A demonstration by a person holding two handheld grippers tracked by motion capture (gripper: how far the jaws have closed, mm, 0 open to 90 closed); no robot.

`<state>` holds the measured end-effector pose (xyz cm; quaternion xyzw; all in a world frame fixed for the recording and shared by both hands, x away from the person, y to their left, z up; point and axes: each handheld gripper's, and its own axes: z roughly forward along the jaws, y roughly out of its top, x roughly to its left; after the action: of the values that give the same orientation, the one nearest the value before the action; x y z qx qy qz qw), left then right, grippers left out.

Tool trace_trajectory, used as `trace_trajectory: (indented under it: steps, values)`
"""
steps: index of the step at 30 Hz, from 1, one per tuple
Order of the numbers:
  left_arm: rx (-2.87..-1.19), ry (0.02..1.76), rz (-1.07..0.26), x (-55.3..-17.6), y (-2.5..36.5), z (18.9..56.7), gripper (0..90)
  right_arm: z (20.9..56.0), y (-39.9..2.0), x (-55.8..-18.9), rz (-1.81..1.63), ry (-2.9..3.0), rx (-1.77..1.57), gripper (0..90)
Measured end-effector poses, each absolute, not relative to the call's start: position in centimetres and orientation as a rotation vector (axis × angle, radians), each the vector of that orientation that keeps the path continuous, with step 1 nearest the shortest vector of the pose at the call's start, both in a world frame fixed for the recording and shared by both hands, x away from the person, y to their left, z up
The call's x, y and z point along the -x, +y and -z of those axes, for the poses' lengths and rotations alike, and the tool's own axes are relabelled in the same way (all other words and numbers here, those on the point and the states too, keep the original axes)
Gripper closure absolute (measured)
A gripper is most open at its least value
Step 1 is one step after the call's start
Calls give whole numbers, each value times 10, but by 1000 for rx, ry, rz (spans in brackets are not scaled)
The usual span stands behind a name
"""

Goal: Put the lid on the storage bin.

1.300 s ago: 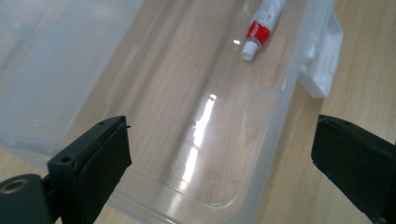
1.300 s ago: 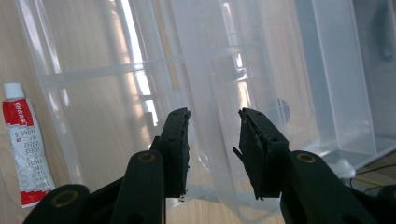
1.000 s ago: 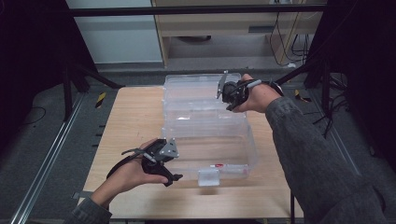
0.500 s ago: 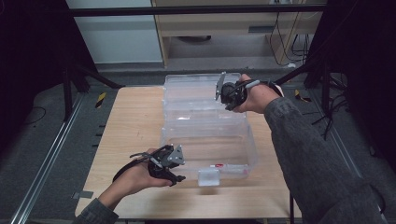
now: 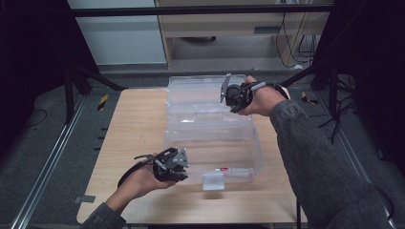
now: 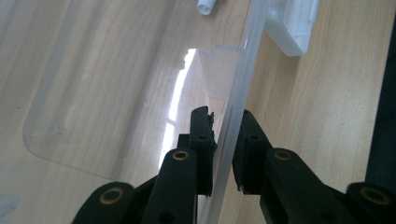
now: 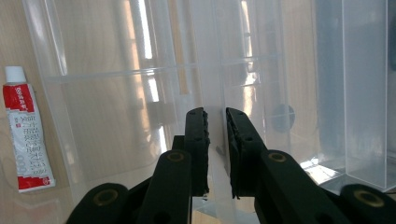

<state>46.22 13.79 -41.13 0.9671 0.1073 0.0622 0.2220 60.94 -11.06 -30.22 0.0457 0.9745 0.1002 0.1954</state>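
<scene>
A clear plastic storage box (image 5: 212, 143) lies open on the wooden table (image 5: 138, 124), its lid (image 5: 200, 93) folded back at the far side. My left gripper (image 5: 184, 164) is at the box's near left corner. Its jaws have just been closing and now pinch the box's front wall (image 6: 247, 60), one jaw on each side of it (image 6: 224, 121). At the far right, my right gripper (image 5: 224, 90) is shut on a clear plastic edge (image 7: 116, 93) of the lid, which sits between its pads (image 7: 217, 121). A red and white tube (image 7: 25, 135) lies inside the box (image 5: 223, 169).
A white latch (image 5: 213, 181) sticks out from the box's front wall, seen also from the left gripper (image 6: 292, 23). Bare table lies left of the box. Black frame bars (image 5: 200, 9) and stands surround the table, with a cabinet (image 5: 229, 28) behind.
My left hand has shifted a little to the right, onto the box's near corner, and its jaws have closed around the wall. The right hand and its grip have stayed put.
</scene>
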Motion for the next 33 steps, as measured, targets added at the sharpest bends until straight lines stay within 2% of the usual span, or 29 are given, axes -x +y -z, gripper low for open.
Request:
trace_trajectory:
  steps: [21,33]
  values:
    - [-2659,331,-190,-465,140,411,795,299,-108,-606,-307,2740,-115,839]
    - [-2646,363,-193,-465,140,412,788,293,-105,-592,-326,2735,-109,862]
